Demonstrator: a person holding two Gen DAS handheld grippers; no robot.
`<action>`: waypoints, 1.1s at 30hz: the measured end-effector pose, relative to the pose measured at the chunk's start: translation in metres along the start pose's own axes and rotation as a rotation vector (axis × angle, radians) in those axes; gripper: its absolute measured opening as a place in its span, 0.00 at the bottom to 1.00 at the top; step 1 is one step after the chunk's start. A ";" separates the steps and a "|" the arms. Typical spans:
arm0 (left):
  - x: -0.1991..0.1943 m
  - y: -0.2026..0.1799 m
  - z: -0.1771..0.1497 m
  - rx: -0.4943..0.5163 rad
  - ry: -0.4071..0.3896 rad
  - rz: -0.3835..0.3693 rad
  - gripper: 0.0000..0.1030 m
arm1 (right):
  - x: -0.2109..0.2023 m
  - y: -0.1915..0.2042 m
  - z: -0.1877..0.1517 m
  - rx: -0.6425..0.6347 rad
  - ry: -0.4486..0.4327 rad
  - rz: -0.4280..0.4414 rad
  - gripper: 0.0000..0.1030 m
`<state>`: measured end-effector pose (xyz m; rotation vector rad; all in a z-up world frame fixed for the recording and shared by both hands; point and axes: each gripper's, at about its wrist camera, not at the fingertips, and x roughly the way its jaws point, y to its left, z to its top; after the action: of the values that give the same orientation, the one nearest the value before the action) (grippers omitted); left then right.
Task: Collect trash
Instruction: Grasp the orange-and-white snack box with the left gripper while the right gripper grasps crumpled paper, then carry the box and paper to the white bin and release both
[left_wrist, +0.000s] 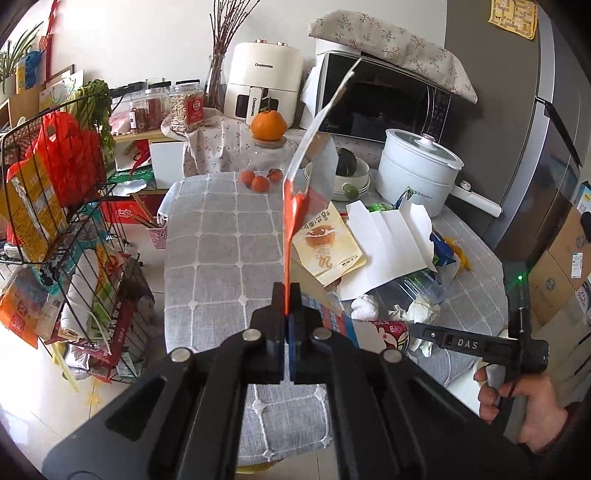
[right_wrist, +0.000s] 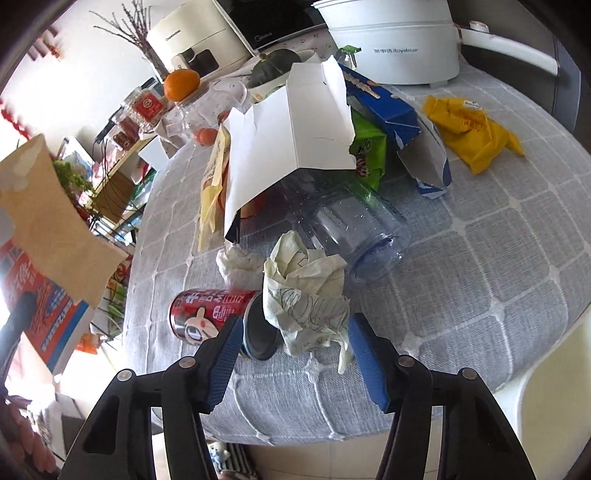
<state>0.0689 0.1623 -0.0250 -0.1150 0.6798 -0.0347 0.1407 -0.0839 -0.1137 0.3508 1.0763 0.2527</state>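
My left gripper (left_wrist: 285, 295) is shut on a flattened orange-and-blue carton (left_wrist: 295, 206), held edge-on above the grey checked tablecloth (left_wrist: 221, 240); the same carton shows at the left of the right wrist view (right_wrist: 48, 221). My right gripper (right_wrist: 293, 332) is open, its blue pads either side of a crumpled paper ball (right_wrist: 306, 291) near the table's front edge. A red can (right_wrist: 210, 314) lies just left of it. Behind are a clear plastic jar (right_wrist: 354, 229), torn white cardboard (right_wrist: 295, 133), a blue box (right_wrist: 388, 107), a green wrapper (right_wrist: 365, 151) and a yellow wrapper (right_wrist: 472, 129).
A white electric pot (left_wrist: 421, 173), microwave (left_wrist: 380, 103), air fryer (left_wrist: 262, 85), bowls (left_wrist: 351, 177) and oranges (left_wrist: 258, 181) stand at the table's back. A wire rack (left_wrist: 62, 229) full of packets stands left of the table. A fridge (left_wrist: 546, 147) is at the right.
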 end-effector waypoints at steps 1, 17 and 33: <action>0.000 0.002 0.000 -0.002 0.001 -0.001 0.01 | 0.005 -0.001 0.001 0.020 0.003 0.002 0.56; -0.005 0.004 0.000 -0.001 0.006 -0.014 0.01 | -0.002 -0.017 0.007 0.060 -0.036 0.040 0.37; 0.001 -0.118 -0.002 0.105 0.047 -0.292 0.01 | -0.138 -0.079 0.004 0.048 -0.186 0.013 0.37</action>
<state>0.0689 0.0447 -0.0129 -0.1122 0.7020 -0.3538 0.0842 -0.2080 -0.0313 0.4162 0.8978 0.2021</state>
